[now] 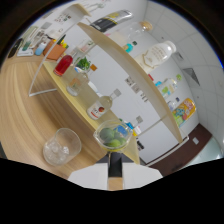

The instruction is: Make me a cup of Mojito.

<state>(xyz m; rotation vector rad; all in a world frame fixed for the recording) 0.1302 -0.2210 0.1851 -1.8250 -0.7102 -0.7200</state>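
Gripper view shows the tongs (114, 162) clamped narrow on a cup of lime pieces (113, 136), held tilted beside the iced glass (61, 146), so limes, liquids seemingly remain.

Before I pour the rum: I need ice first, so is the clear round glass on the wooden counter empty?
Not empty: the clear round glass holds pale ice-like chunks at its bottom and stands upright on the wooden counter.

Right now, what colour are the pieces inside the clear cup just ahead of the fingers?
Green, lime-like pieces fill the clear cup, seen in the gripper view.
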